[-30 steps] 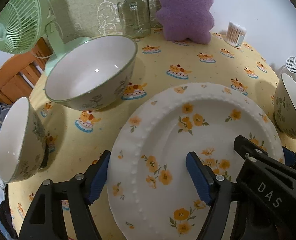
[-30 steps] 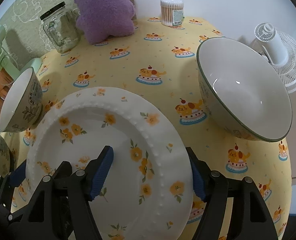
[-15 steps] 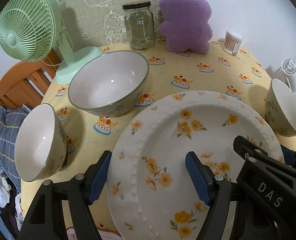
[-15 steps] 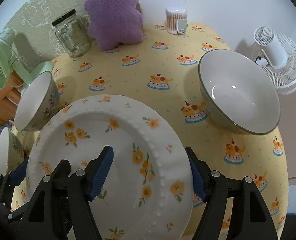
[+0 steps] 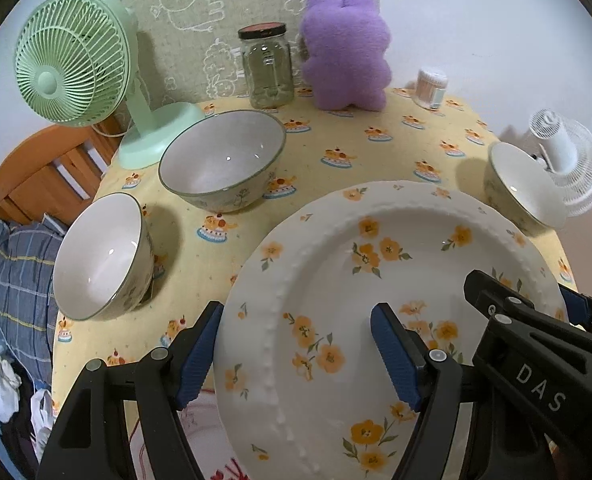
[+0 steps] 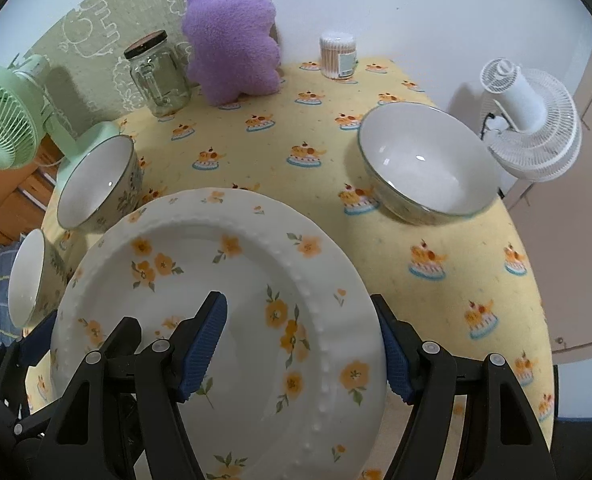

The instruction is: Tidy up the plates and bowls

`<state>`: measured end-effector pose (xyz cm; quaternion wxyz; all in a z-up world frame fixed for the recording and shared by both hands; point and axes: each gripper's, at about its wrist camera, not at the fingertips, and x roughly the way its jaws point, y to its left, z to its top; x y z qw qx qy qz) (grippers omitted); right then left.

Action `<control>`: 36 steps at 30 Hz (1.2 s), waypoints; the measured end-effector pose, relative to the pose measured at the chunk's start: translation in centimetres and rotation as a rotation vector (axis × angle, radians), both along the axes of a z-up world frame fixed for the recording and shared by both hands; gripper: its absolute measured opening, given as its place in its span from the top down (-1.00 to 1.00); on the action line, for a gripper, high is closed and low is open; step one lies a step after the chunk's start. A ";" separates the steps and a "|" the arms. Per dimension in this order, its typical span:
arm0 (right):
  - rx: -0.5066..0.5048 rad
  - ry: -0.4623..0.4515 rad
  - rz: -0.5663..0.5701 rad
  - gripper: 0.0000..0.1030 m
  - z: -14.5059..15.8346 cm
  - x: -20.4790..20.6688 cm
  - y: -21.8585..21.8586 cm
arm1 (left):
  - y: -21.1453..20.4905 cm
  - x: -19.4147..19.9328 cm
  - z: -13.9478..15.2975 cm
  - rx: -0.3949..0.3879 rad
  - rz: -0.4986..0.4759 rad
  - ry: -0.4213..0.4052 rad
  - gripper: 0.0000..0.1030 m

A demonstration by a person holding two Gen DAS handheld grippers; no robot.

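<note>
A white plate with orange flowers (image 5: pixel 376 280) is held up over the table's near edge by both grippers; it also shows in the right wrist view (image 6: pixel 231 280). My left gripper (image 5: pixel 296 352) is shut on its left rim, one finger above and one below. My right gripper (image 6: pixel 304 344) is shut on its right rim. A large bowl (image 5: pixel 223 160) and a smaller bowl (image 5: pixel 103 256) stand at the left. A third bowl (image 6: pixel 428 164) stands at the right.
A green fan (image 5: pixel 75 56), a glass jar (image 5: pixel 267 68), a purple plush (image 5: pixel 344 48) and a cotton-swab tub (image 5: pixel 432 88) line the back of the yellow tablecloth (image 6: pixel 279 160). A white fan (image 6: pixel 532 120) stands at the right edge. A wooden chair (image 5: pixel 35 176) is at the left.
Both grippers have pulled back and up with the plate. The bowls and the back of the table now look farther away.
</note>
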<state>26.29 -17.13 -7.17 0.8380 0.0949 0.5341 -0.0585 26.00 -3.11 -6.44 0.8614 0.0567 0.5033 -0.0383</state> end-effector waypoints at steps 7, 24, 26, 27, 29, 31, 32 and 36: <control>-0.015 -0.013 -0.050 -0.45 1.5 -4.1 -0.2 | -0.1 -3.4 1.2 -0.020 -0.046 -0.010 -0.45; -0.043 -0.045 -0.157 -0.45 3.8 -14.1 0.0 | -0.1 -11.5 3.0 -0.044 -0.160 -0.042 -0.46; -0.043 -0.042 -0.163 -0.45 3.7 -14.9 -0.5 | -0.6 -12.1 2.8 -0.050 -0.168 -0.039 -0.46; -0.039 -0.041 -0.170 -0.45 3.6 -15.3 -1.0 | -0.9 -12.4 2.7 -0.056 -0.171 -0.038 -0.46; -0.029 -0.035 -0.174 -0.45 3.2 -15.8 -1.8 | -1.6 -12.9 2.3 -0.064 -0.173 -0.029 -0.46; -0.024 -0.028 -0.167 -0.45 2.8 -16.2 -2.6 | -2.5 -13.4 1.9 -0.058 -0.172 -0.022 -0.46; -0.023 -0.021 -0.163 -0.45 2.5 -16.4 -3.0 | -3.0 -13.5 1.8 -0.056 -0.167 -0.016 -0.46; -0.034 -0.008 -0.137 -0.45 2.0 -16.7 -4.9 | -4.8 -14.1 1.1 -0.065 -0.151 0.003 -0.46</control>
